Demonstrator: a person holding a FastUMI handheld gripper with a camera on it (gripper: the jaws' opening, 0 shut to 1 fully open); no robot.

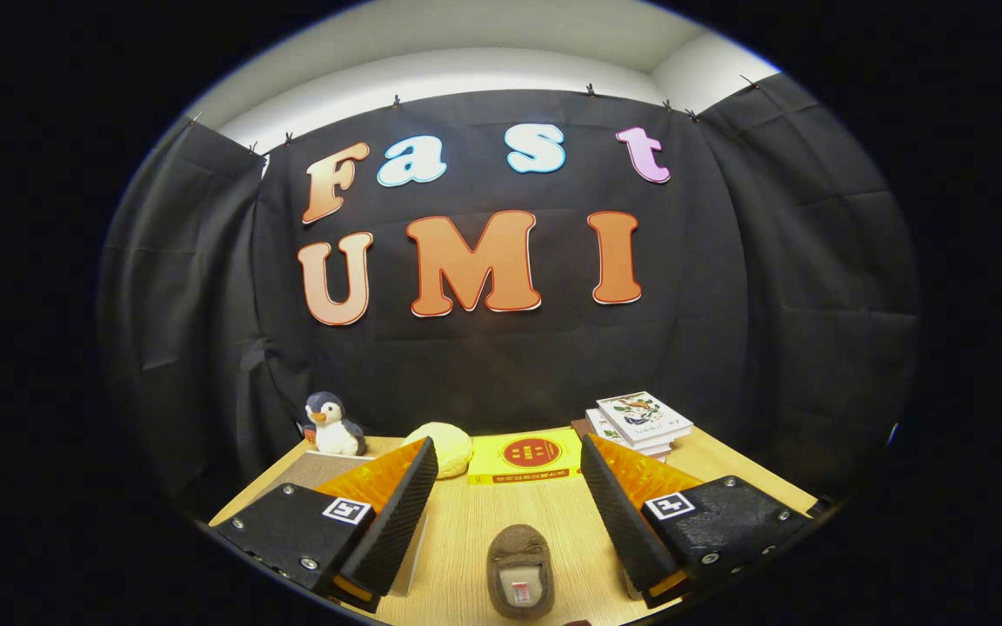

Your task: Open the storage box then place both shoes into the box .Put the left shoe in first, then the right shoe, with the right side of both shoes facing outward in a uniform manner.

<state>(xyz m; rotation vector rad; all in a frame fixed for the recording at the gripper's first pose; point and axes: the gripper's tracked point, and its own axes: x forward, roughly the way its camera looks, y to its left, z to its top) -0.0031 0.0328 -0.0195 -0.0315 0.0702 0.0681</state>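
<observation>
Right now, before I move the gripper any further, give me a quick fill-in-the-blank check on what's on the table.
1. The gripper has its fingers ____, gripping nothing.
2. The brown slipper lies on the table ____ the two fingers.
3. The toy penguin stands beside the ____ round plush.
4. Beyond the fingers, a stack of books sits next to the yellow ____.

Missing words: open; between; yellow; box
</observation>
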